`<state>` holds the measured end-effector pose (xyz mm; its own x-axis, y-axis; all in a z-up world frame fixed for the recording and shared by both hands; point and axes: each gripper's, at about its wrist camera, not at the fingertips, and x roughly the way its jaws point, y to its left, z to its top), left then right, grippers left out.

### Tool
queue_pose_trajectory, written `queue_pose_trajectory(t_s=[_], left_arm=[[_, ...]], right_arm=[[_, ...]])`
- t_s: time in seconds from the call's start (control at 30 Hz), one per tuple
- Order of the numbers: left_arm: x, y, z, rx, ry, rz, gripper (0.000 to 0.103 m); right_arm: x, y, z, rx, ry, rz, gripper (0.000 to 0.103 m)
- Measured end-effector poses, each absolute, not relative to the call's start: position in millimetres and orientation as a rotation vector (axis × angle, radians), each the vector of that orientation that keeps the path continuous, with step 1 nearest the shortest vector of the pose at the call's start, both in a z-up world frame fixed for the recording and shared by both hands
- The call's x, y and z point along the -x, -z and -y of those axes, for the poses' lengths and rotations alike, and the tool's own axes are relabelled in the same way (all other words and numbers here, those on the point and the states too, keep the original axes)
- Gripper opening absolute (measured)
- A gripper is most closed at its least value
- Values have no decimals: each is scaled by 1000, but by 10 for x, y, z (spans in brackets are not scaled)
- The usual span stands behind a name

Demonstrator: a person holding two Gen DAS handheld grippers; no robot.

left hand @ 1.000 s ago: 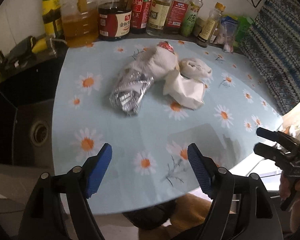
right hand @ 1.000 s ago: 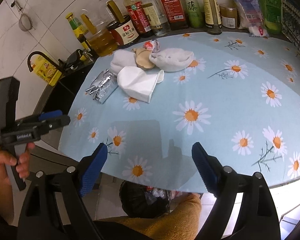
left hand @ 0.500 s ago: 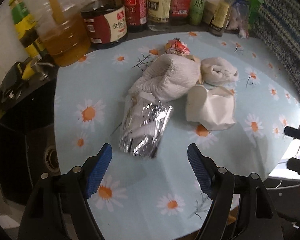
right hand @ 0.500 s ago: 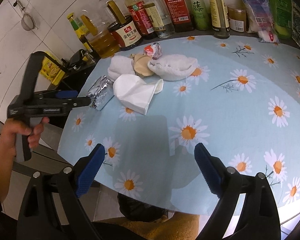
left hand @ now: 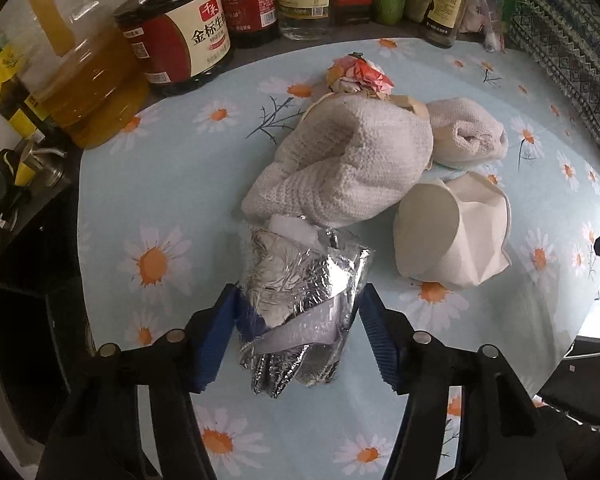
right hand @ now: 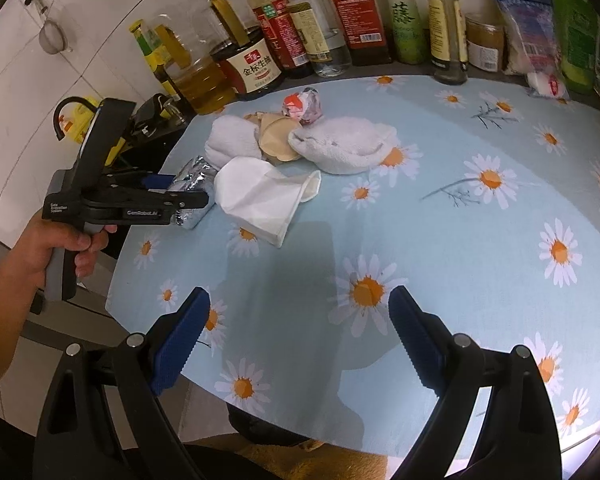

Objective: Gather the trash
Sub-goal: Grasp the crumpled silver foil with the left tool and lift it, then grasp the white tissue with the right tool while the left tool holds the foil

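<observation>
Your left gripper (left hand: 298, 320) pointed steeply down at the crumpled silver foil wrapper (left hand: 300, 308), which lay on the round table with the pale blue daisy-print cloth (left hand: 160, 184). Its blue-padded jaws were closing, with the wrapper between them; the left pad seemed to touch the foil, while at the right pad I could not tell if there was contact. In the right wrist view your hand (right hand: 44, 244) held this gripper at about nine o'clock, at the table's left edge.

The other trash lay close together near the middle of the cloth. A rolled off-white knitted cloth (left hand: 352, 164) touched the wrapper's far end, at about twelve o'clock from it. A crushed white paper cup (left hand: 448, 236) lay at about two o'clock from the wrapper, just beside the knitted cloth. A second rolled white towel (left hand: 468, 132) was farther to the right, and a small red and white crumpled wrapper (left hand: 360, 76) lay behind the cloths. A row of sauce and oil bottles (left hand: 188, 32) stood along the far edge.

Your right gripper (right hand: 296, 336) hovered over a bare part of the cloth, its jaws spread wide and grasping nothing.
</observation>
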<state>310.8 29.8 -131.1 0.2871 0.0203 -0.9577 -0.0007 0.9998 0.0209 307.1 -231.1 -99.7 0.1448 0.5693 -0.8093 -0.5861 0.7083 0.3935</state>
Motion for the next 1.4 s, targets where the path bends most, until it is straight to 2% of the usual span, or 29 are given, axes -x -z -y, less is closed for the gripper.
queue_pose_trajectory(t_s=[0.2,0.77,1.17,1.4], left_arm=[[-3072,1300,-334,2,-7,-1265,55],[-2358,980,-277,252,-70,-1137,55],[-1916,837,-161,417,-195,-1066,55],[-1742,858,-124,506,-278,-1040,55]], right_arm=[[-3100,979,2178,63,-865,-1147,90],[-3232,933,1545,337,-1050,-1095,90],[-3442,1158,1137,491,-1173,-1114,90],[-3492,1319,829,630,-1224,-1064,90]])
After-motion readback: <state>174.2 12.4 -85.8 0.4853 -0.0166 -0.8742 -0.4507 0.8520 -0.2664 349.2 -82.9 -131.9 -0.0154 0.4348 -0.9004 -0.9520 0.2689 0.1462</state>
